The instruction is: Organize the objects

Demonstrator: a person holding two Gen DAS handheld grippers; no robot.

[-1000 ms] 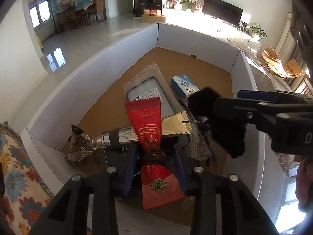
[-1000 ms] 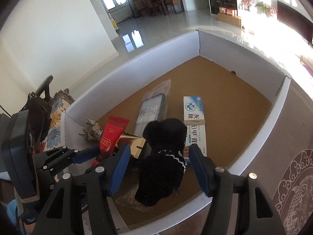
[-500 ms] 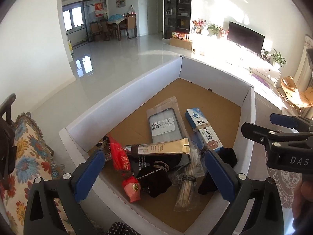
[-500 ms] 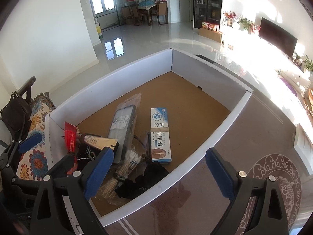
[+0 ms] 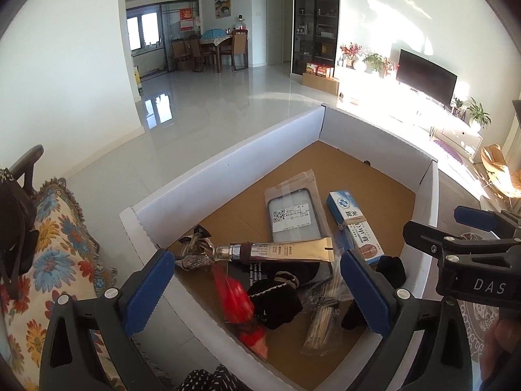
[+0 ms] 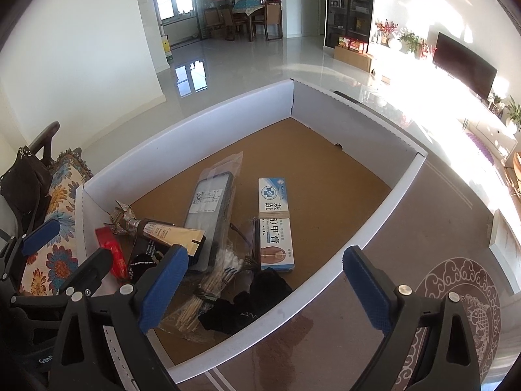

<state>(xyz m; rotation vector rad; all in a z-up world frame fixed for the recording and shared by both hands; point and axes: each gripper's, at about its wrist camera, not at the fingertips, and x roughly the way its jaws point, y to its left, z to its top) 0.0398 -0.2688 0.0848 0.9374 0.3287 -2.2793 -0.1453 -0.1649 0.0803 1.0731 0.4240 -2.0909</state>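
Landmark: white-walled cardboard box with brown floor (image 5: 228,163), holding all objects.
Left gripper (image 5: 257,288): jaws spread wide, nothing between, above the box's near corner.
Right gripper (image 6: 265,288): jaws spread, empty, over the box's near wall.
Red foil packet (image 5: 234,299): inside, near corner.
Black fuzzy cloth (image 6: 241,306): inside, against the near wall.
Gold tube (image 5: 276,251): inside, across the clutter.

white walls – glossy tiled floor (image 5: 208,107) | television (image 5: 426,79) | sunlit
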